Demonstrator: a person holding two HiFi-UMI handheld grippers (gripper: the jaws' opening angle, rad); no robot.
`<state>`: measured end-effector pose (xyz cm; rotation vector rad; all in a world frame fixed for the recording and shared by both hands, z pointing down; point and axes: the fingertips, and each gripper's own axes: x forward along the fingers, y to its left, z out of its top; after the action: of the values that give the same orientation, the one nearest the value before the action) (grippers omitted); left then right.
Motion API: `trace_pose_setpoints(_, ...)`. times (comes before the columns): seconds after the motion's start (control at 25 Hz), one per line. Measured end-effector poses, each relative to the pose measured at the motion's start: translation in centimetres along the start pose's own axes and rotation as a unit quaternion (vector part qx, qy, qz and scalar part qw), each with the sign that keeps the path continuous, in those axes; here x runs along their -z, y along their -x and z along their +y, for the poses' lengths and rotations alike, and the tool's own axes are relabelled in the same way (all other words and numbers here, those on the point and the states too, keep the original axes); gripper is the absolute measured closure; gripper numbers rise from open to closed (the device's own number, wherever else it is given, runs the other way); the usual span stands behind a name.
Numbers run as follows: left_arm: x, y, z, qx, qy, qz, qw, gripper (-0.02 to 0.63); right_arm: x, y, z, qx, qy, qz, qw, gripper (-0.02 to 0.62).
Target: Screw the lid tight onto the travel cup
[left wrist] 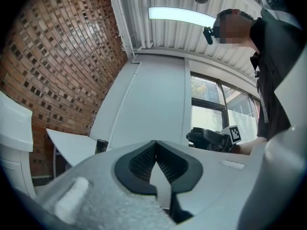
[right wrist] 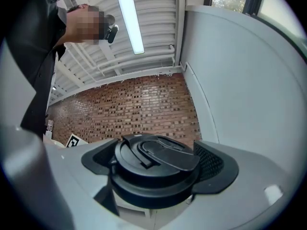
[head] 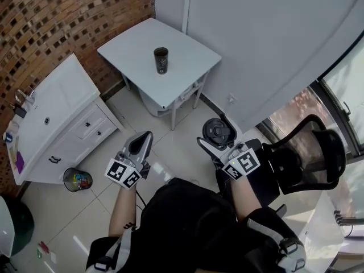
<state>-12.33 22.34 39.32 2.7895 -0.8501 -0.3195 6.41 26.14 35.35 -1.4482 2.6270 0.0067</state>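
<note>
Now the lid (right wrist: 154, 164) sits clamped inside the right claw (head: 218, 136).

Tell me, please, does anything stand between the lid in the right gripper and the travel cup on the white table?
Nothing visible does. The right gripper holds the black lid above floor tiles; the travel cup stands alone on the white table ahead, only open air between.

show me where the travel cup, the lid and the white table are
travel cup (head: 161, 60): head view, middle of its dark side
lid (right wrist: 156, 162): right gripper view, its top face
white table (head: 187, 53): head view, bare part of its top
</note>
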Motion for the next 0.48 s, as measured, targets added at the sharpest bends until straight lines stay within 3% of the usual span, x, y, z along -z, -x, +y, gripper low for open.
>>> trace_pose_setpoints(0.24,-0.1,2.0,1.8,-0.030,0.000,0.000,0.9995,0.604,0.9,-2.8,1.3,-0.033,-0.002,0.006,0.999,0.110)
trace_pose_setpoints(0.48,-0.1,2.5,3.2,-0.029,-0.001,0.007,0.9996,0.604,1.5,-3.8,1.9,-0.032,-0.004,0.010,0.999,0.110)
